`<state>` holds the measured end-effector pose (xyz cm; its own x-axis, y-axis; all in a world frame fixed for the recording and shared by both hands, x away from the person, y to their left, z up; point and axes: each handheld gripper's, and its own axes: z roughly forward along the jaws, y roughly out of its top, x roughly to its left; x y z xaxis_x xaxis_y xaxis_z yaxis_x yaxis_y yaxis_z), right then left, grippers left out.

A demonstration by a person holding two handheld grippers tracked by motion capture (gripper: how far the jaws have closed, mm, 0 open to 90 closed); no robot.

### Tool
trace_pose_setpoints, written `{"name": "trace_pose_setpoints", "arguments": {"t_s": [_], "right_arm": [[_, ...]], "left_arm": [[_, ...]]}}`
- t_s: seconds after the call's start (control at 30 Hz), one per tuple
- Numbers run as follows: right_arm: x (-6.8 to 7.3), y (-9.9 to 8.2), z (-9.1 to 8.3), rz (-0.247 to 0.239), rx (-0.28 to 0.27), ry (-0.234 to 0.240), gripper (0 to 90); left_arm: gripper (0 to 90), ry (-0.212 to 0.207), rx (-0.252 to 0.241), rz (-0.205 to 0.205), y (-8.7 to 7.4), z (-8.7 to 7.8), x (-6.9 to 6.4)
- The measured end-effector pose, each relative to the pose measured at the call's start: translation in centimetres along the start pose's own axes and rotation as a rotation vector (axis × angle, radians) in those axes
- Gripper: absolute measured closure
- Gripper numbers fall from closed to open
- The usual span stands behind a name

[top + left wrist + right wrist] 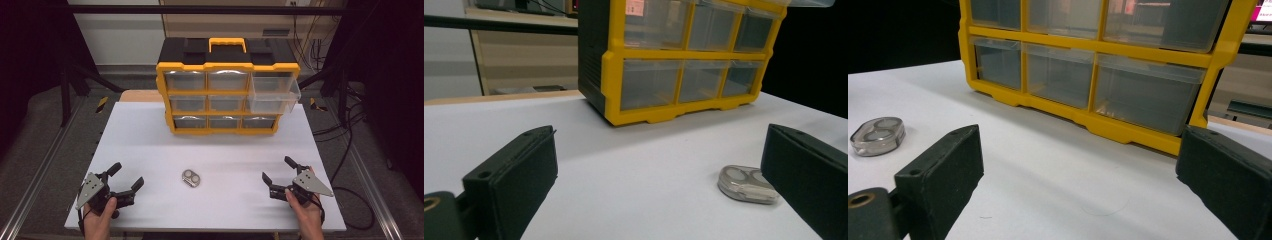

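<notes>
Low in the frame's centre, the small case lies between both spread-jawed, empty grippers, slightly nearer the left gripper than the right gripper.

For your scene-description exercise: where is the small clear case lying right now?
In the high view the small clear case lies on the white table near its front middle, between the left gripper and right gripper, in front of the yellow drawer cabinet.

Even overhead light is brightening the white matte tabletop, surroundings staying dark. The yellow-and-black plastic drawer cabinet is casting soft shadow toward both tools, whose near jaws are blurring.
</notes>
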<state>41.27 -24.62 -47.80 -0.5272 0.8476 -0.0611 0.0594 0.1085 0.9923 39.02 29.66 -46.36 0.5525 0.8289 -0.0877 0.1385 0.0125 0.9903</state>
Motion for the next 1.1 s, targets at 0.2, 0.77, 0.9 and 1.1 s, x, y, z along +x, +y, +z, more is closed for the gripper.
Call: {"name": "trace_pose_setpoints", "arguments": {"t_s": [0.2,0.77,0.9,1.1], "right_arm": [[0.0,0.0,-0.1,0.047,0.017,0.038,4.2],[0.0,0.0,-0.2,0.051,0.09,0.022,3.9],[0.2,0.0,-0.2,0.043,0.104,0.016,3.7],[0.2,-0.1,-0.2,0.034,0.122,0.017,3.6]], "left_arm": [[1.4,-0.024,0.021,-0.016,0.1,0.7,-0.7],[2.0,-0.118,0.27,0.017,1.3,4.1,-4.5],[2.5,-0.136,0.371,0.049,1.5,5.6,-5.4],[3.5,-0.148,0.478,0.074,1.6,7.9,-6.6]]}}
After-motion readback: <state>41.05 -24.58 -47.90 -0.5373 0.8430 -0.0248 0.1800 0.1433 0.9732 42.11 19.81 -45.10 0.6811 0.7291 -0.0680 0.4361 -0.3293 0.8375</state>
